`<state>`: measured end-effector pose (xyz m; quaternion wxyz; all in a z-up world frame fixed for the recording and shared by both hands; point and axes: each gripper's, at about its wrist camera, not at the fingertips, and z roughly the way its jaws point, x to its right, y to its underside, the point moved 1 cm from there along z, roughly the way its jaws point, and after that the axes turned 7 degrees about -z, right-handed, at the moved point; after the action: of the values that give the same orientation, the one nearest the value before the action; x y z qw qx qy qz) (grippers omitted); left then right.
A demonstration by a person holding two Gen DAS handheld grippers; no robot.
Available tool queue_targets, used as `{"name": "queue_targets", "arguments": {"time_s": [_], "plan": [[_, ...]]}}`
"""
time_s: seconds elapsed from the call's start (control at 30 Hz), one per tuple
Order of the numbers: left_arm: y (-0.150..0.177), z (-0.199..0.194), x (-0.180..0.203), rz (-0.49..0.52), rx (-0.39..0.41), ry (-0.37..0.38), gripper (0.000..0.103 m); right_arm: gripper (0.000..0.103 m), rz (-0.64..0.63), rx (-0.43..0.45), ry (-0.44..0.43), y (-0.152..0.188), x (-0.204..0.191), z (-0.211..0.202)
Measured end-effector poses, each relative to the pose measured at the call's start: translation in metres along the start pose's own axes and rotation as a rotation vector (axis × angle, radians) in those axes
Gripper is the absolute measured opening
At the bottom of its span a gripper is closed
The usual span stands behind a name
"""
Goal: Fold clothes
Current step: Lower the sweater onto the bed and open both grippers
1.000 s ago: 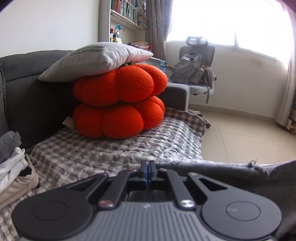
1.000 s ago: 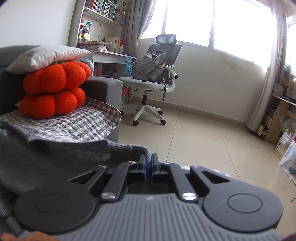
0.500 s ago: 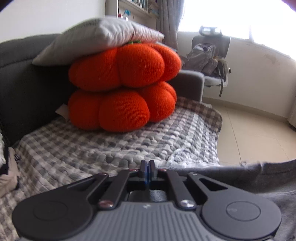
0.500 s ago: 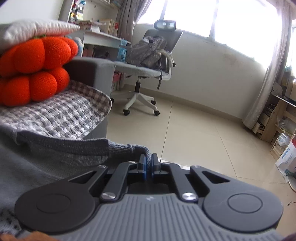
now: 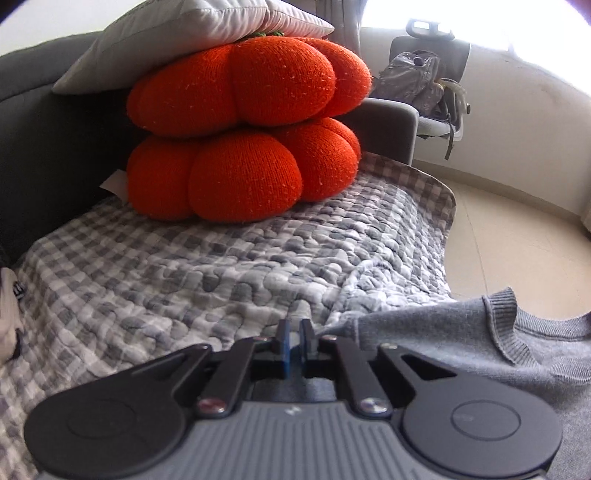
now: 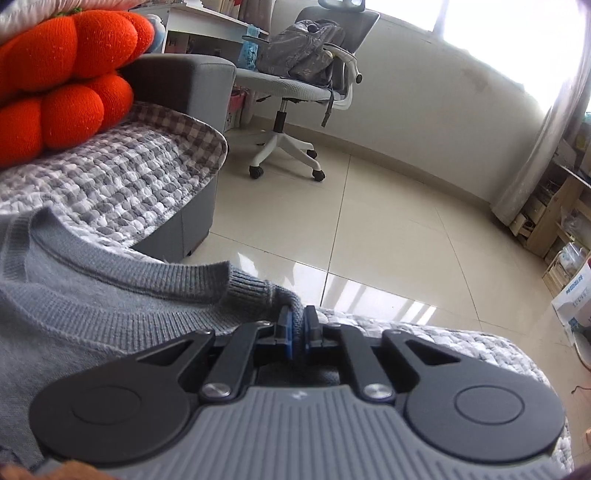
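Note:
A grey knit sweater lies on the checked blanket, neckline up, and reaches across to the right wrist view. My left gripper hovers low over the blanket. Its jaws are opening, a narrow gap shows between them, and the sweater's shoulder edge lies just to their right, outside the gap. My right gripper sits at the sweater's other shoulder. Its jaws are opening too, and a fold of the knit still rests at its fingertips.
Two orange pumpkin cushions under a white pillow stand at the sofa's far end. Folded clothes show at the left edge. An office chair with a backpack stands on the tiled floor. A wooden shelf lines the right wall.
Both grippers have moved forward and down towards the blanket with the sweater. Their jaws, shut on the knit before, now stand slightly apart, and the sweater lies on the blanket.

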<state>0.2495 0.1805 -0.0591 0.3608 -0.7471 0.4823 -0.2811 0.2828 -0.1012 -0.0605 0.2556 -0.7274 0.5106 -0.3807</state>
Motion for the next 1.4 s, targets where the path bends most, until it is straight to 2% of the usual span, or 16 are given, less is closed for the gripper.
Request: {"name": "queue_targets", "arguments": {"time_s": [0.03, 0.07, 0.13, 0.17, 0.27, 0.7, 0.93, 1.4], "plan": [[0.0, -0.004, 0.0, 0.01, 0.002, -0.001, 0.035, 0.015, 0.024, 0.005, -0.012, 0.0, 0.003, -0.004], [-0.001, -0.007, 0.0, 0.021, 0.005, -0.001, 0.048, 0.017, 0.051, 0.01, -0.025, -0.001, 0.006, -0.008], [-0.001, -0.016, -0.001, 0.034, 0.012, 0.003, 0.051, 0.03, 0.089, 0.003, -0.048, 0.001, 0.012, -0.017], [-0.001, -0.02, -0.002, 0.035, 0.009, 0.001, 0.052, 0.042, 0.107, -0.001, -0.059, 0.001, 0.015, -0.021], [-0.002, -0.031, -0.006, 0.026, -0.015, 0.008, 0.058, 0.043, 0.107, -0.004, -0.057, 0.005, 0.019, -0.036], [0.02, -0.098, -0.013, 0.042, -0.08, 0.033, 0.064, 0.043, 0.15, -0.021, -0.044, 0.034, 0.037, -0.103], [0.045, -0.129, -0.017, 0.058, -0.162, 0.089, 0.065, 0.043, 0.157, -0.043, -0.041, 0.06, 0.043, -0.137], [0.092, -0.175, -0.05, 0.01, -0.294, 0.198, 0.064, 0.044, 0.192, -0.1, -0.071, 0.121, 0.056, -0.191]]}}
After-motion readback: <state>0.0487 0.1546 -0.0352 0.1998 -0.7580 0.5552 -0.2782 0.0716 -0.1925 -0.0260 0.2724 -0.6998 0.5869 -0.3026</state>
